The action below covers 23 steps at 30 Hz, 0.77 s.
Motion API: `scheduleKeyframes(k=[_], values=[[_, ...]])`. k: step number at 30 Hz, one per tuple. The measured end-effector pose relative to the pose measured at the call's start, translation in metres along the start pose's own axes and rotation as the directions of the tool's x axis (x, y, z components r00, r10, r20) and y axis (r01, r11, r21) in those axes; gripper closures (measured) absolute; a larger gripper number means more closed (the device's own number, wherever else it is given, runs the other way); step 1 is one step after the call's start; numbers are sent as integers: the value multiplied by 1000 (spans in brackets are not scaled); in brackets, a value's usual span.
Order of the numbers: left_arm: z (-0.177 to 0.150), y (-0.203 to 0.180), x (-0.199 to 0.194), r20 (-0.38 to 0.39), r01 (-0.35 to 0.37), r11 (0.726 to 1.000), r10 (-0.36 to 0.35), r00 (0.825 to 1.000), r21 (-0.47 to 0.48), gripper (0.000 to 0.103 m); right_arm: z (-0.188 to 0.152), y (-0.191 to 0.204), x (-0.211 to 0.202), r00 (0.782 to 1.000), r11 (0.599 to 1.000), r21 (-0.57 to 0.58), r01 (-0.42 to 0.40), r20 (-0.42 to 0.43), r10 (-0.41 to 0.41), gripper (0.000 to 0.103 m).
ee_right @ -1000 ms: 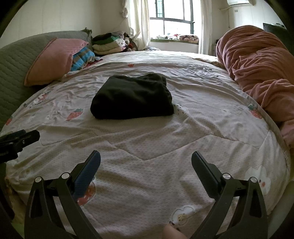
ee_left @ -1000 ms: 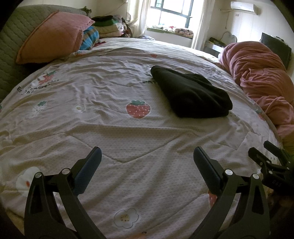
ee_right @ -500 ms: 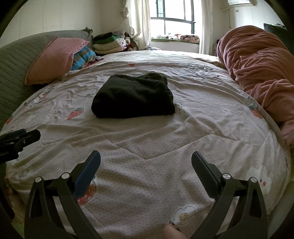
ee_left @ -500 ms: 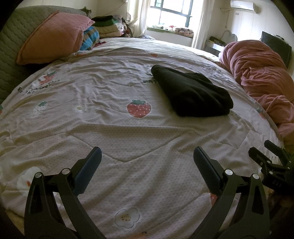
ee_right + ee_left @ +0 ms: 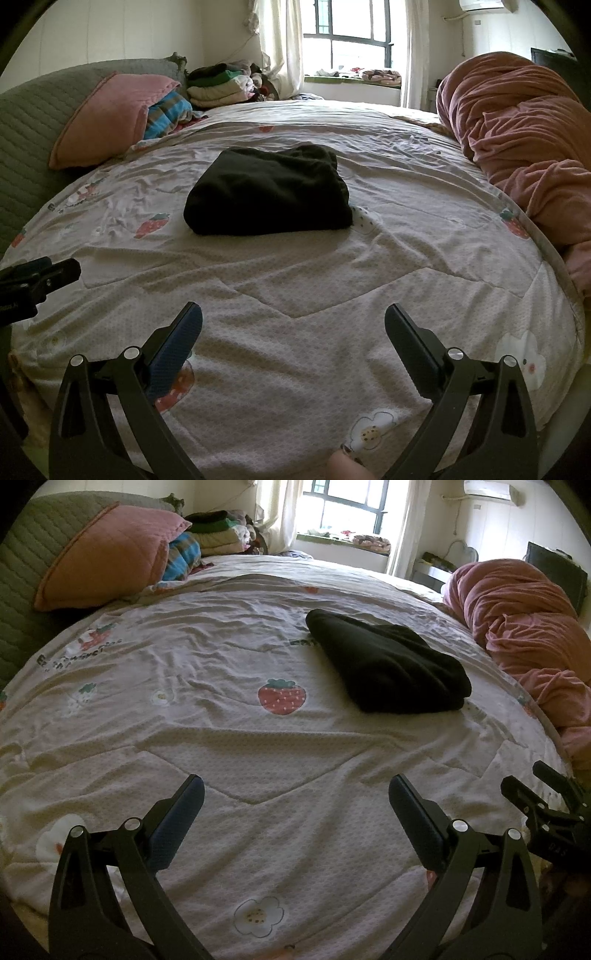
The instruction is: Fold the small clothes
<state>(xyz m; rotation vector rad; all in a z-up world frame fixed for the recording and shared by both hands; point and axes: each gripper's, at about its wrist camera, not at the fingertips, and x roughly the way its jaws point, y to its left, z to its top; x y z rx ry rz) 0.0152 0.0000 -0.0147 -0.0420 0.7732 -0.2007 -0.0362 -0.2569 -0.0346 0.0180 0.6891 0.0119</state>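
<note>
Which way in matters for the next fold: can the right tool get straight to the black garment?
Probably yes. The right tool is open and empty, the folded black garment lies straight ahead, and only bare strawberry-print quilt lies between.

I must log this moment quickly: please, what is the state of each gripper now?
Left gripper: open, holding nothing, above the bedspread.
Right gripper: open, holding nothing; the black garment lies folded farther away.

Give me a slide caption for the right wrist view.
Right tool open above the quilt; folded black garment lies ahead.
</note>
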Motion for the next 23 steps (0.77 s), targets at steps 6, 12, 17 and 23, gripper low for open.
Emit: scheduleKeyframes(k=[6, 12, 17, 23], values=[[-1, -1, 3, -15, 2, 1000, -2, 1000, 11, 9, -1, -3, 0, 1000, 1000, 9, 16, -1, -16, 5], [0, 13, 12, -80, 37, 998, -42, 996, -55, 9, -3, -52, -13, 990, 978, 154, 141, -2, -142, 5], [25, 80, 20, -101, -125, 982, 112, 989, -138, 9, -17, -159, -33, 921, 857, 341, 386, -94, -377, 5], [57, 253, 25, -175, -476, 834, 443, 879, -280, 9, -89, -357, -87, 529, 342, 455, 823, -392, -753, 5]])
